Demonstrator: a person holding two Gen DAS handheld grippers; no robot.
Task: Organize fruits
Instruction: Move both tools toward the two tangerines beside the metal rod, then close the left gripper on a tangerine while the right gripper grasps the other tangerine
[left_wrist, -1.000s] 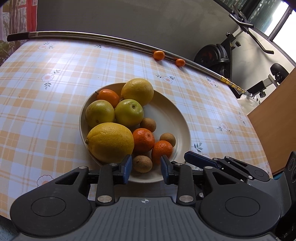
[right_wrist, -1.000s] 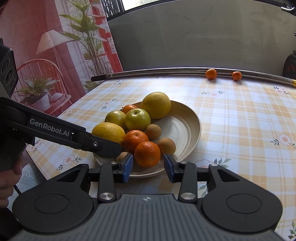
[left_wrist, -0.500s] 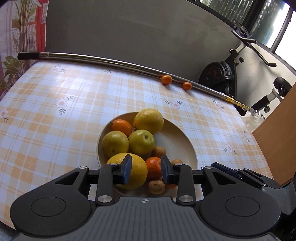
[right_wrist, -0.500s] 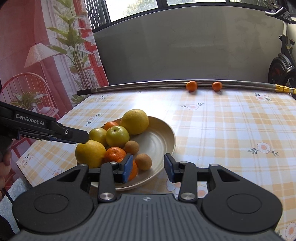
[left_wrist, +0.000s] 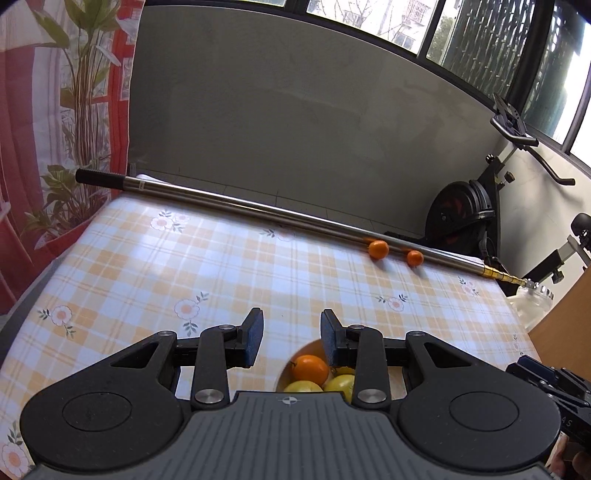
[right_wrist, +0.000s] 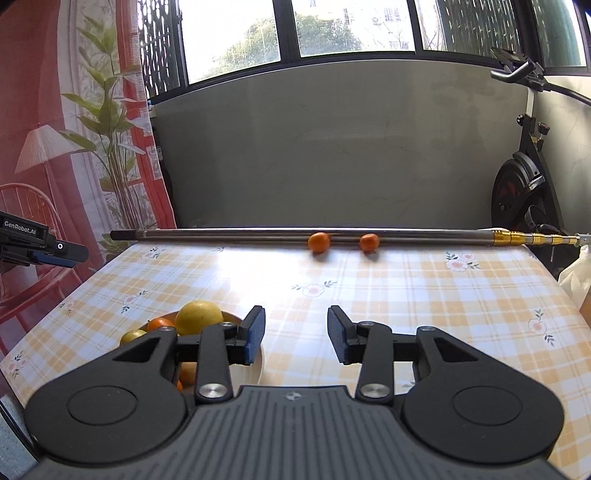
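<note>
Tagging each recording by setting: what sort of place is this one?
Most likely a home, perhaps an enclosed balcony or sunroom. A table with a checked floral tablecloth holds a plate of fruit, an exercise bike stands in the corner, and wide windows run above a low wall.

Across the middle of both frames the checked tablecloth lay bare — open room ahead of each gripper; at the far edge a metal pole ran the table's full width, with two small oranges touching it; low in the left-wrist frame, the heaped fruit bowl sat close under the fingers — the one obstacle nearby.
</note>
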